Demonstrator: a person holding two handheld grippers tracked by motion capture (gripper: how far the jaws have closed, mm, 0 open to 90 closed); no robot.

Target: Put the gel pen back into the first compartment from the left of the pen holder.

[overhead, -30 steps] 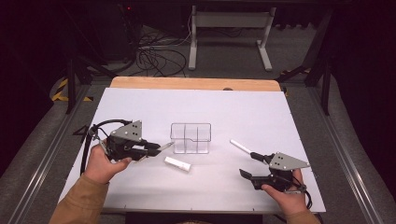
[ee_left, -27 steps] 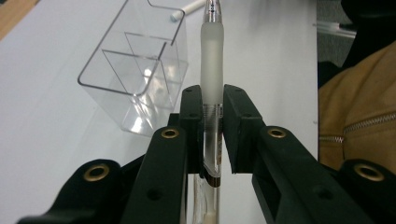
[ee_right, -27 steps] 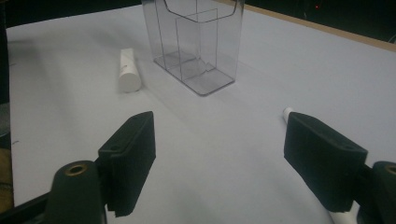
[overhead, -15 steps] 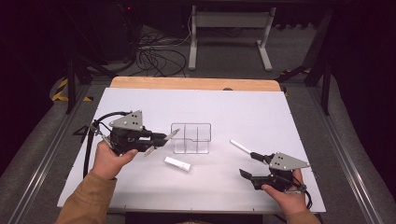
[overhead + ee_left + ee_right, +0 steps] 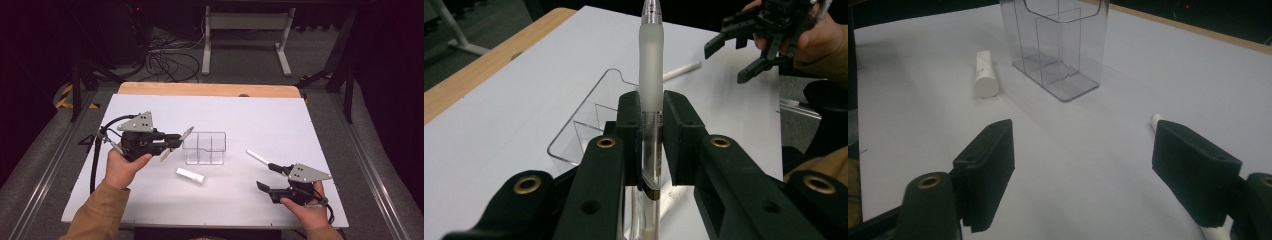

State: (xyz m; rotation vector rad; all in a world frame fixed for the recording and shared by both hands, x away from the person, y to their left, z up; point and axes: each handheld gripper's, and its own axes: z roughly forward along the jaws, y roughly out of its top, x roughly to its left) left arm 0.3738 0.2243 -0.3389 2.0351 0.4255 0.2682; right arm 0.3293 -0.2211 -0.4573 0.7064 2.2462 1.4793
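My left gripper [image 5: 176,142] is shut on a translucent pen [image 5: 186,134], held above the table just left of a clear divided organizer [image 5: 206,149]. In the left gripper view the pen [image 5: 651,75] stands upright between the shut jaws [image 5: 651,120], with the organizer [image 5: 586,117] behind it. My right gripper [image 5: 265,176] rests open at the front right. Its pads [image 5: 990,162] are wide apart over bare table. A white stick [image 5: 258,157] lies just beyond it, its end [image 5: 1156,120] beside the right jaw.
A short white tube [image 5: 190,175] lies in front of the organizer, seen as tube [image 5: 984,74] left of the organizer [image 5: 1058,45]. White paper [image 5: 240,120] covers the table, with a wooden edge [image 5: 210,89] at the back. Cables and stand legs lie on the floor beyond.
My left gripper has lifted and moved right and away from me with the pen, closer to the organizer. The right gripper has stayed put.
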